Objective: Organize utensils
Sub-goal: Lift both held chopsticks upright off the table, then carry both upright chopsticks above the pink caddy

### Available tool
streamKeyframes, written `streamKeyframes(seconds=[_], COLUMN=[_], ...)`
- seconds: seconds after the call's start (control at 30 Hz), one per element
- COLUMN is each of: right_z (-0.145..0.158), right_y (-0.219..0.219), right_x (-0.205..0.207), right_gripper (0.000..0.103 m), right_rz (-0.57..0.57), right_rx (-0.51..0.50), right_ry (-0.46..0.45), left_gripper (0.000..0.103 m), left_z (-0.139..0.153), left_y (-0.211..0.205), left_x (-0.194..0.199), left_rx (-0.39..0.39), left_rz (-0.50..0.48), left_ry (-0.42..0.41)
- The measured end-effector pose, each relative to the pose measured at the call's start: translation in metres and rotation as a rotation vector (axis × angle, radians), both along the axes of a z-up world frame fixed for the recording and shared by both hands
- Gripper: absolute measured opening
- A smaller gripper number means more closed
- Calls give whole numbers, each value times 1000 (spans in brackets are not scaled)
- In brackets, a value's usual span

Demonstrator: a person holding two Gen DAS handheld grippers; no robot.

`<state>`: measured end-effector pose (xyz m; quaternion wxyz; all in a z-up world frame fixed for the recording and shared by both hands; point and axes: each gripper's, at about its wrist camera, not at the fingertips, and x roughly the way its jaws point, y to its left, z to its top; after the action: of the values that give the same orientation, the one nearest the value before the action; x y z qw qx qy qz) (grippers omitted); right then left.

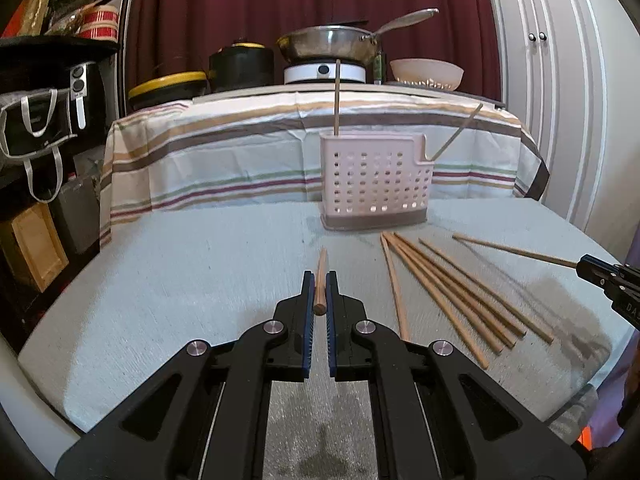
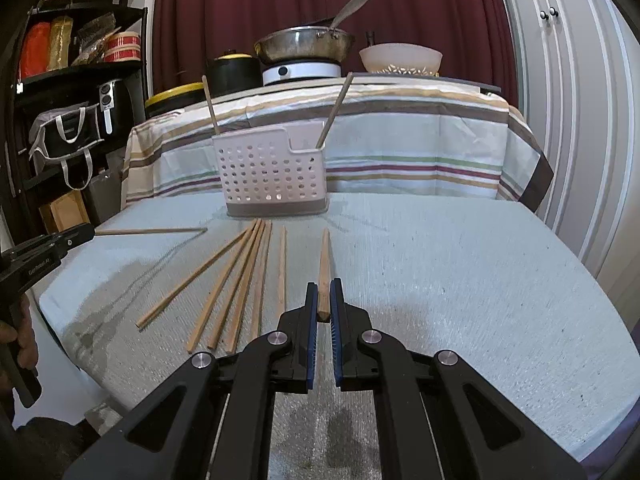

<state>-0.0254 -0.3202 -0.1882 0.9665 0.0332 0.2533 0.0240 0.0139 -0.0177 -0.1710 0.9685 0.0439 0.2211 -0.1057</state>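
Observation:
A white perforated utensil holder (image 1: 376, 182) stands at the back of the table and holds two chopsticks; it also shows in the right wrist view (image 2: 276, 178). Several wooden chopsticks (image 1: 444, 296) lie loose in front of it, seen too in the right wrist view (image 2: 236, 288). My left gripper (image 1: 319, 280) is shut on a chopstick (image 1: 321, 276) that points toward the holder. My right gripper (image 2: 324, 288) is shut on another chopstick (image 2: 324, 272), also pointing forward. Each gripper shows at the edge of the other's view, the right one (image 1: 608, 280) and the left one (image 2: 44, 252).
The table has a pale cloth (image 2: 460, 280). Behind it a striped cloth (image 1: 248, 152) covers a higher surface with a pan (image 1: 332, 42) on a burner, a white bowl (image 1: 426, 74) and black pots. Dark shelves (image 1: 48, 120) stand at the left, white cabinet doors (image 1: 560, 80) at the right.

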Motion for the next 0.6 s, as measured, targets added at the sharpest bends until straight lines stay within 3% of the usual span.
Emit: streamKeyframes(seconds=[0.6], right_z=[50], right_y=[4], right_x=[12], right_gripper=[7], right_rz=[-5], right_rx=[-12], right_ry=[-85], left_gripper=[6], left_z=[50], left_y=[7], left_x=[10], left_rx=[-44], left_rz=[20], left_ry=[-37])
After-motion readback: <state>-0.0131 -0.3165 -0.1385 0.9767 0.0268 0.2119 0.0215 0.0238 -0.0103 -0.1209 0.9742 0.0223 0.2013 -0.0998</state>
